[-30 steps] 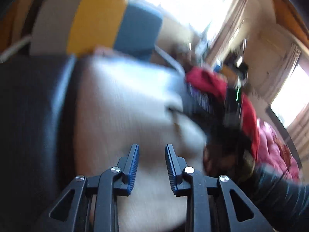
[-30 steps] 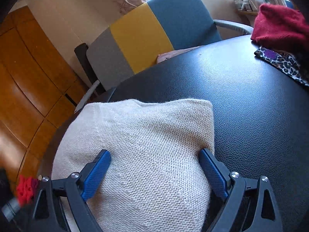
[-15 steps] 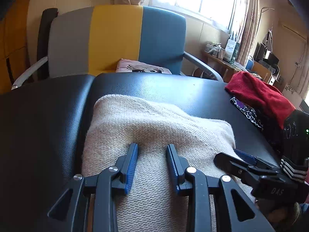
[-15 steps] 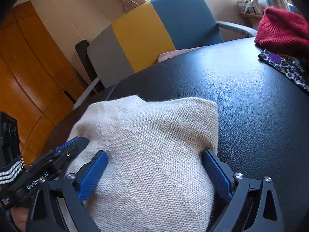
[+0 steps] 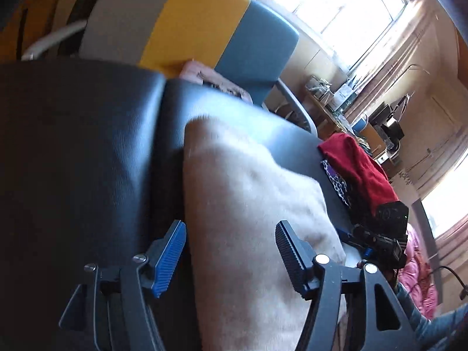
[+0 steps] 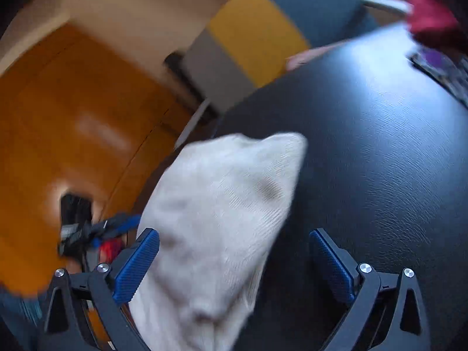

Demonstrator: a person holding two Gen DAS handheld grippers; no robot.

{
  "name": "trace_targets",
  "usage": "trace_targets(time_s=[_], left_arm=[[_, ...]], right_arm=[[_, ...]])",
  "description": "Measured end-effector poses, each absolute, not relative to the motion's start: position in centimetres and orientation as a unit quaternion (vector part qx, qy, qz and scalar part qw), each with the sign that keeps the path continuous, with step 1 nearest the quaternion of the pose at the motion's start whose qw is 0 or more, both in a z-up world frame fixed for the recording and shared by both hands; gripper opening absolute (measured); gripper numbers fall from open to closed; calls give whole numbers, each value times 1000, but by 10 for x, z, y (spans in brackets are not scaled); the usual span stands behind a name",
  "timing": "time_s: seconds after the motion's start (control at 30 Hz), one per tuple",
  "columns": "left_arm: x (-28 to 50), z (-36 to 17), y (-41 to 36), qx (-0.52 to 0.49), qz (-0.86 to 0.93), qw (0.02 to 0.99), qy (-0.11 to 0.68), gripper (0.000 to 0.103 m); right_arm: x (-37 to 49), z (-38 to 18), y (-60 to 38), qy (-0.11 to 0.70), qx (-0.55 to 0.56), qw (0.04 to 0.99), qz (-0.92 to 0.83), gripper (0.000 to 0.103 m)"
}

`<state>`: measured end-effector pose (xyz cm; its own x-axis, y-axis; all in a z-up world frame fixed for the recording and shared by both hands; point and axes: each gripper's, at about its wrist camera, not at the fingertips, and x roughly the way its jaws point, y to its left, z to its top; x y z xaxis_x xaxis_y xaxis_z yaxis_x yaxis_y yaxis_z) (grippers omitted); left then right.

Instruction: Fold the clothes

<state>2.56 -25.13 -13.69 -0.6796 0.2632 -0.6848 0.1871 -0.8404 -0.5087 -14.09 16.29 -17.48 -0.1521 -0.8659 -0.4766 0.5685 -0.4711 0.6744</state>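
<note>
left gripper (image 5: 229, 248) and right gripper (image 6: 234, 259): jaws spread wide, apparently gripping nothing; motion blur limits certainty.

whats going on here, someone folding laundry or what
Yes. A person holds a two-finger gripper in each hand over a cream knitted sweater that lies bunched on a black padded table. The left gripper and the right gripper both have their jaws open with the knit between the fingers, neither clamped on it. A red garment and a leopard-print piece wait at the table's far side, with a striped chair behind.
</note>
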Motion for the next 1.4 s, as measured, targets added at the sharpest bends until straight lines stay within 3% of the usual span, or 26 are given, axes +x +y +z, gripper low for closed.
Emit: trace_targets(time_s=[0.2,0.3,0.37,0.4,0.43,0.47,0.5,0.53,0.6,0.93,1.23,1.4], left_arm=[[4,-173,-238,-446,850,63,-273,73],[-6,-177,-231,-430,861,81,-259,86],[-11,-178,-227,-432,862,81,-253,85],[-10,-178,-227,-432,861,85,-253,78],[-8,-179,-226,-432,861,88,-254,59],[-6,-179,-225,-432,860,91,-254,53],[-2,-179,-225,-430,860,95,-256,45],[7,-177,-225,-426,862,98,-258,41],[29,-173,-228,-414,865,100,-264,39],[217,-92,-300,-275,917,-6,-289,36],[435,18,-386,-73,932,-233,-268,36],[516,13,-432,-46,882,-357,-305,36]], right_arm=[[-139,-175,115,-88,450,536,-708,103],[-141,-174,95,-66,456,544,-701,103],[-140,-174,84,-48,454,542,-706,103],[-138,-174,83,-36,452,533,-714,100],[-135,-173,82,-24,450,523,-723,91],[-132,-173,81,-14,449,513,-732,84],[-131,-172,82,-11,450,499,-741,69],[-130,-171,84,-23,456,489,-743,58],[-124,-170,80,-47,469,486,-736,46],[-24,-112,-87,-11,456,619,-640,42],[117,20,-327,80,324,802,-496,42],[197,25,-436,141,310,827,-447,42]])
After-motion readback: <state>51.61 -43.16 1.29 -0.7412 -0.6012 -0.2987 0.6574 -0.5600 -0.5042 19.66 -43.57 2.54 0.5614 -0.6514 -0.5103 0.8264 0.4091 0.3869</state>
